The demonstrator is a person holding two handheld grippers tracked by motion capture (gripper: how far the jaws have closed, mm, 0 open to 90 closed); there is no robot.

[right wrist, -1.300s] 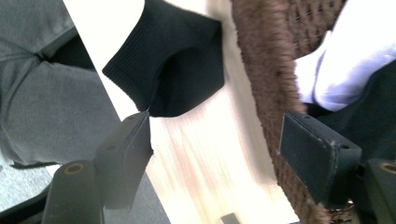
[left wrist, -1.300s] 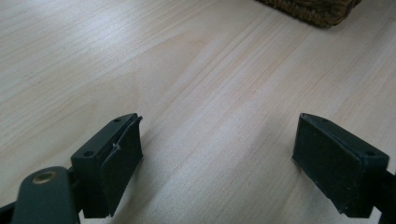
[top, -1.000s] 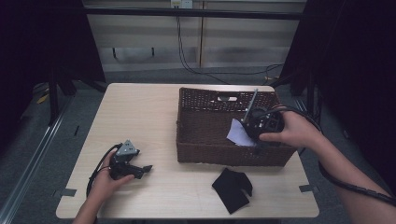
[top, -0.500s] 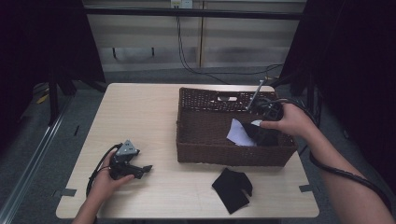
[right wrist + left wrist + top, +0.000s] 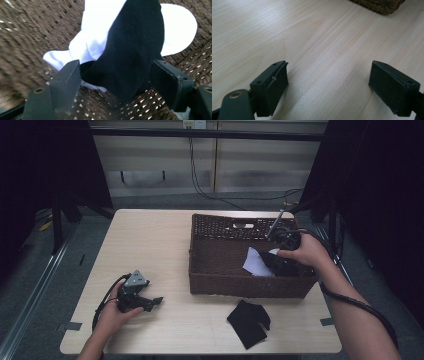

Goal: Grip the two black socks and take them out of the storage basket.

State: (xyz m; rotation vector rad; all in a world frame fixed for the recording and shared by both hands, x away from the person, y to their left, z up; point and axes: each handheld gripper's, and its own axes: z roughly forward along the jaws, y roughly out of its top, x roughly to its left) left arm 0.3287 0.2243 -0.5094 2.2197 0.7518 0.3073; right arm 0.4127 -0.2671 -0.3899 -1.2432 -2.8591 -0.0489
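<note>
- Our right gripper [image 5: 115, 82] has dipped deeper into the basket [image 5: 240, 285] and gapes open; the black sock [image 5: 132, 50] now rests atop the white one [image 5: 90, 42].
- Left gripper [image 5: 328, 85] idles open on the table [image 5: 150, 240]; one black sock on the table [image 5: 248, 321] looks next.

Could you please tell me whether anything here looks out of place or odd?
One black cloth lies crumpled on the table, outside the wicker basket, while a black sock and a white one lie inside it.

High view: we looked forward and down on the table [image 5: 150, 245] and wicker basket [image 5: 220, 255] from above.
Left gripper view: we sat close over bare tabletop, facing the basket's corner [image 5: 379, 5].
Right gripper view: we looked down, close, into that same basket.
</note>
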